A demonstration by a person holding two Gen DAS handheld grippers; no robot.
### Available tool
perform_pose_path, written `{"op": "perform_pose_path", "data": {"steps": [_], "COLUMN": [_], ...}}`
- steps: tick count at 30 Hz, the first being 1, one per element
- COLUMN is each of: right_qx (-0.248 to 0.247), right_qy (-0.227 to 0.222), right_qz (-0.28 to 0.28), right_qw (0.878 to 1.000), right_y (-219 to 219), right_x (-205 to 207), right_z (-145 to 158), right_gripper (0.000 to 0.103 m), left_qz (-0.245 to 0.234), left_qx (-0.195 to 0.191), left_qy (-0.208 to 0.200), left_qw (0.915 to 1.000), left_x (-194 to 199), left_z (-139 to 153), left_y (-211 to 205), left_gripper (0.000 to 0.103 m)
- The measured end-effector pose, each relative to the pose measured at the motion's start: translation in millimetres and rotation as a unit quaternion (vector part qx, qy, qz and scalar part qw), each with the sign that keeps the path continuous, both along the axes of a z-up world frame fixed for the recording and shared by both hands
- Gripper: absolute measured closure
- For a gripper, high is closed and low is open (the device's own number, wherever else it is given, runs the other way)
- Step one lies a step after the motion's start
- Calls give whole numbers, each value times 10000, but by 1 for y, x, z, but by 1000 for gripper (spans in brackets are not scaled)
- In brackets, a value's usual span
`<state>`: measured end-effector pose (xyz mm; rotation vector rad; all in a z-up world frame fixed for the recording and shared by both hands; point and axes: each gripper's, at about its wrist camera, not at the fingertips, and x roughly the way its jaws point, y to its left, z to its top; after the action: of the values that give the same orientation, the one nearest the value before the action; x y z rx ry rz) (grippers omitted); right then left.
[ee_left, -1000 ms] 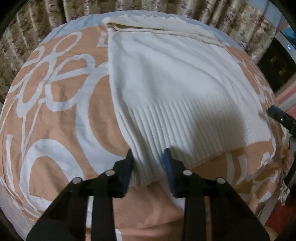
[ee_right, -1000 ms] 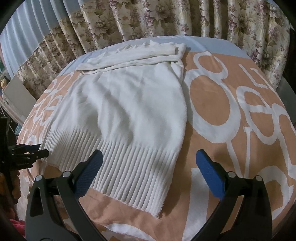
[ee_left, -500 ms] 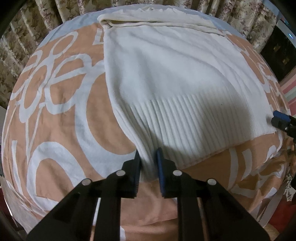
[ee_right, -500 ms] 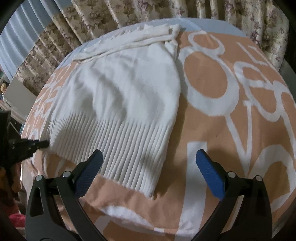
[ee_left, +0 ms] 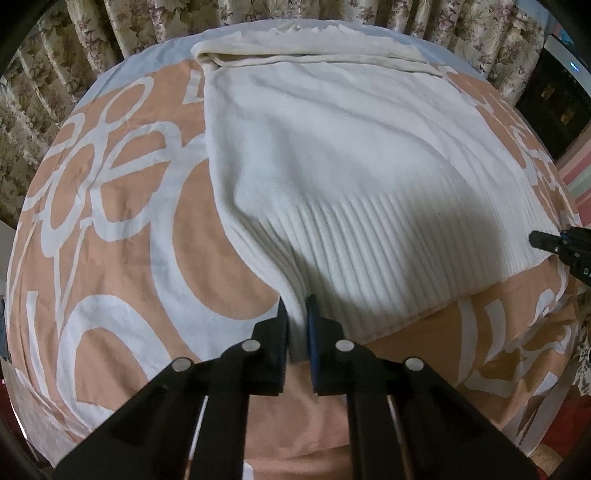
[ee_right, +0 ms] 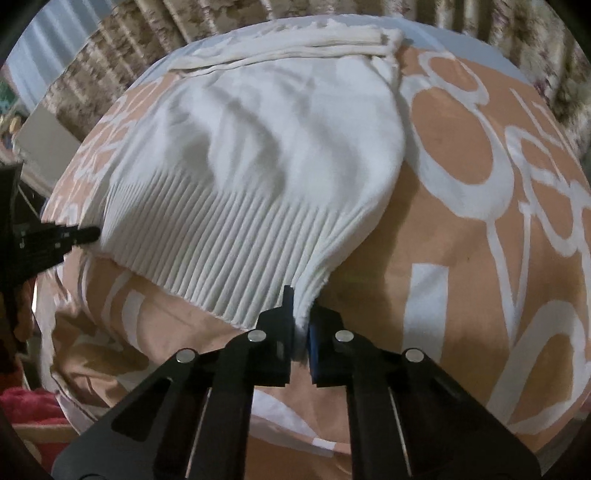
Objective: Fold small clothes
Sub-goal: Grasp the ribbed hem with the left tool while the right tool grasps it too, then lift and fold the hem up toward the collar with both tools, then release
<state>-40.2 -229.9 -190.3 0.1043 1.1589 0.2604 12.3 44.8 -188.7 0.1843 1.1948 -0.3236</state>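
A white knit sweater (ee_left: 332,155) lies flat on the bed, its ribbed hem toward me and its sleeves folded across the far end. In the left wrist view my left gripper (ee_left: 297,321) is closing, its pads pinching the hem's left corner. In the right wrist view the sweater (ee_right: 266,147) shows again. There my right gripper (ee_right: 301,314) is closing on the hem's right corner, which bunches up between its pads. Each gripper also shows in the other's view: the right gripper (ee_left: 561,243) at the right edge, the left gripper (ee_right: 62,236) at the left edge.
An orange bedspread (ee_left: 110,240) with large white shapes covers the bed, and the same bedspread (ee_right: 461,258) fills the right wrist view. Floral curtains (ee_left: 92,33) hang behind the bed. A dark cabinet (ee_left: 554,96) stands at the far right. Red fabric (ee_right: 29,406) lies low on the left.
Both grippers went from open to clamped on the hem: the left narrowed steadily onto the left corner, the right snapped closed on the right corner. The cloth has bunched at both grips.
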Motion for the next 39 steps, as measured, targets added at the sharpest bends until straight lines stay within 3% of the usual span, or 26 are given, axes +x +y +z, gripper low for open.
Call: {"op": "perform_pose_path", "data": {"steps": [7, 16, 29, 39], "right_qx": [-226, -348, -387, 137], "right_qy": [-526, -879, -1342, -1467], "right_qz": [159, 230, 151, -200], "right_qw": [9982, 9953, 9901, 9889], "right_y": [-1, -1, -11, -40], "right_x": [7, 52, 158, 232], "right_z": [20, 38, 57, 56], "right_gripper": [97, 97, 97, 97], "left_qz": [-11, -94, -304, 42], "left_qx": [159, 186, 596, 322], "left_qy": [-322, -671, -1393, -1605], "left_qw": [9994, 9975, 9880, 9865], "left_x": [18, 63, 151, 224], "left_z": [5, 21, 46, 56], "left_y": [-1, -7, -31, -28], "left_gripper": [95, 95, 95, 95]}}
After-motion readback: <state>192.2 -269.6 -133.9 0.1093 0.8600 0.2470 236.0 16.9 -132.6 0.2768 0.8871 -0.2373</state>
